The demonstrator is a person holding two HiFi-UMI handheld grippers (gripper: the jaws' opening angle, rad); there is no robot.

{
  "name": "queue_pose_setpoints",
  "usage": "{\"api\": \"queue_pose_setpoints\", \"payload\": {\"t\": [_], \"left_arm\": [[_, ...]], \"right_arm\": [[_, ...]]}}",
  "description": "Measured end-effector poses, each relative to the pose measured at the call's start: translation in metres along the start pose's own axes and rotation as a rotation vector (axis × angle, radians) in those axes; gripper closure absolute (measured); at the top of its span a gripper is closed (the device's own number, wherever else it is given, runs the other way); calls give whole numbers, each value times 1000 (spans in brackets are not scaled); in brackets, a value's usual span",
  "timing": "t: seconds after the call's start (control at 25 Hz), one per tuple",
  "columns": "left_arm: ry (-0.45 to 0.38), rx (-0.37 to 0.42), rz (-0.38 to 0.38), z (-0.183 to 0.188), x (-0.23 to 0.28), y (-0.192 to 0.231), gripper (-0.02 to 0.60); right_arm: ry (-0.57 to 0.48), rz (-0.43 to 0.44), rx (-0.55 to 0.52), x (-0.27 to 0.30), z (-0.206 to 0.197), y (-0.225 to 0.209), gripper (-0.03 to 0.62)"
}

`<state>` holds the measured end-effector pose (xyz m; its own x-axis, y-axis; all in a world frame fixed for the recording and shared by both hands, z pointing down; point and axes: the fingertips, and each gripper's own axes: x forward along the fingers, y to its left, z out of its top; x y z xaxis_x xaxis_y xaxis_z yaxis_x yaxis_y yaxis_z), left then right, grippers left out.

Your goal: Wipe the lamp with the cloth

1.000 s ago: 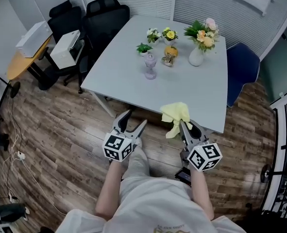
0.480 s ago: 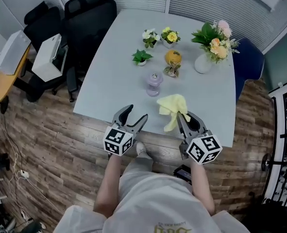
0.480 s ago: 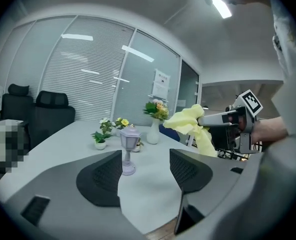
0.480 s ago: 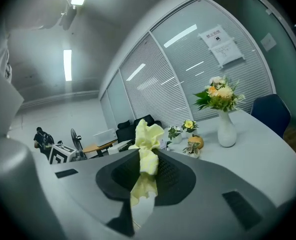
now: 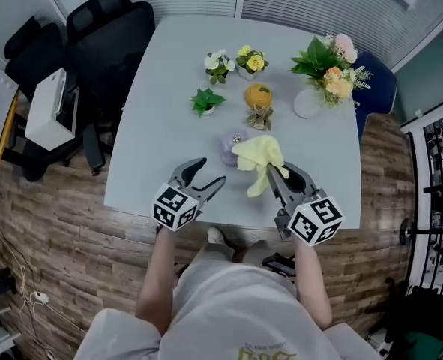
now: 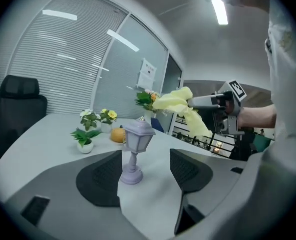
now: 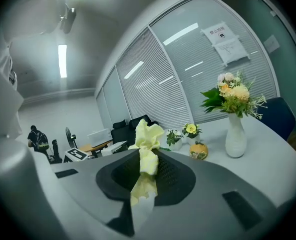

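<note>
The lamp (image 6: pixel 133 151) is a small lilac lantern with a slim stem and a round foot. It stands upright on the table (image 5: pixel 161 126) just below the middle of the head view, where the cloth (image 5: pixel 258 160) half covers it. I judge it light and rigid, probably plastic or painted resin. With that narrow foot it looks top-heavy and easy to tip. I'd steady it by the stem or foot, not by the lantern head with its thin roof and finial.

The cloth is pale yellow, soft and limp, and bunched into folds. My right gripper (image 5: pixel 279 175) is clamped on it mid-length. In the right gripper view a puff stands above the jaws and a tail hangs below. It should mould round the lantern easily, but it weighs almost nothing, so I expect any wiping pressure to push the lamp over.

My left gripper (image 5: pixel 210 172) has its jaws spread wide with nothing in them. In its own view the lamp stands ahead of the gap and is not touched.

The table is pale grey, smooth and matte. Toward the top of the head view sit three small pots (image 5: pixel 206 102) of leaves and flowers and a round orange ornament (image 5: pixel 257 94). A glossy white vase (image 5: pixel 308 103) holding a bouquet stands at upper right. Black chairs (image 5: pixel 105 28) fill the upper left, and a wood-pattern floor (image 5: pixel 56 223) runs along the left edge.
</note>
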<state>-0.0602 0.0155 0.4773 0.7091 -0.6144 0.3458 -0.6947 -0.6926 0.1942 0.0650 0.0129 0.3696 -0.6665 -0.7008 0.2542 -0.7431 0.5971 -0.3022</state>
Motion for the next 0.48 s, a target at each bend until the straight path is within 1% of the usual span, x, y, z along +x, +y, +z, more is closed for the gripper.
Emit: {"api": "queue_pose_setpoints", "payload": {"t": [0.28, 0.48], "left_arm": [[74, 65, -68, -9, 19, 22, 299], [113, 64, -104, -21, 33, 27, 299]], "right_arm": [[-16, -9, -23, 19, 16, -9, 530], [-12, -23, -38, 32, 17, -20, 531]]}}
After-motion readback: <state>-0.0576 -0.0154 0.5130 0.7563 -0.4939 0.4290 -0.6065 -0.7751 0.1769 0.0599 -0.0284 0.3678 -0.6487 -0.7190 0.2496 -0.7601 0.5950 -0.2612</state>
